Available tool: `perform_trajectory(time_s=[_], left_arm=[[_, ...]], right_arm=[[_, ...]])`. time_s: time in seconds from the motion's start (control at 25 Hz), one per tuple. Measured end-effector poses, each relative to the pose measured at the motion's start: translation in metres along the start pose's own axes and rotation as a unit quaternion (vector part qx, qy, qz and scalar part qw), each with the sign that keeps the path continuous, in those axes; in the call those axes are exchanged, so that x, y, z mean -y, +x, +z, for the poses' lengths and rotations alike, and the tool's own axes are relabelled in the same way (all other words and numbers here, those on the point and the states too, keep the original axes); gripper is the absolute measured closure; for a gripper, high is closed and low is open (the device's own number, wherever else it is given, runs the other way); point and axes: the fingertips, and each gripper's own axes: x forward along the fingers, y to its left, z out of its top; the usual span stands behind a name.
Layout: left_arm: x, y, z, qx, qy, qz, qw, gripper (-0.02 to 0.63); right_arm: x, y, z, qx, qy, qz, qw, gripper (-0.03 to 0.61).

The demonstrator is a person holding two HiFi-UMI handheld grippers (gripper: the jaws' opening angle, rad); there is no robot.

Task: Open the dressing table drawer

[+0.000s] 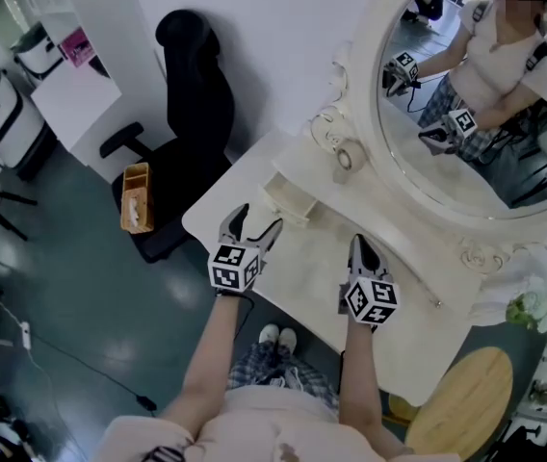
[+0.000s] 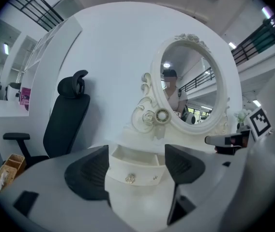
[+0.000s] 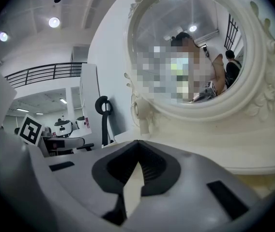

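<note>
The drawer stands pulled out on the tabletop, left of the mirror. The left gripper faces it with jaws open and empty. The right gripper has its jaws closed.

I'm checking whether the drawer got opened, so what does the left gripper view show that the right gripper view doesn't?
Left gripper view only: the small drawer pulled out, its knob facing the open left claw, untouched. Right gripper view only: a close look at the right claw, shut and empty. Both: the oval mirror and the black chair.
</note>
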Motion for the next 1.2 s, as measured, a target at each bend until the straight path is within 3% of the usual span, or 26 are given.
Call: perform_trajectory(time_s=[0.16,0.24,0.36,0.44,0.52,0.84,1.2], left_arm=[[0.015,-0.011,0.029,0.021,0.012,-0.009,0.9997,0.257],[0.02,-0.017,0.045,0.035,0.017,-0.008,0.9992,0.352],[0.03,-0.028,0.064,0.051,0.014,-0.009,0.9985,0.409],[0.038,-0.033,0.072,0.054,0.024,-0.01,0.9982,0.5],[0.047,-0.036,0.077,0.054,0.045,-0.014,0.9975,0.551],[0.07,-0.043,0.07,0.042,0.061,-0.029,0.9968,0.588],[0.084,-0.037,0.073,0.046,0.055,-0.049,0.9962,0.588]], right_arm=[[0.004,-0.018,0.021,0.023,-0.003,-0.008,1.0,0.563],[0.008,-0.027,0.033,0.037,-0.008,-0.013,0.999,0.563],[0.014,-0.042,0.046,0.052,-0.01,-0.018,0.998,0.563],[0.019,-0.053,0.056,0.063,-0.009,-0.02,0.998,0.563],[0.025,-0.064,0.065,0.078,-0.01,-0.026,0.997,0.563],[0.045,-0.105,0.091,0.125,-0.032,-0.062,0.99,0.563],[0.067,-0.125,0.1,0.128,-0.051,-0.094,0.986,0.564]])
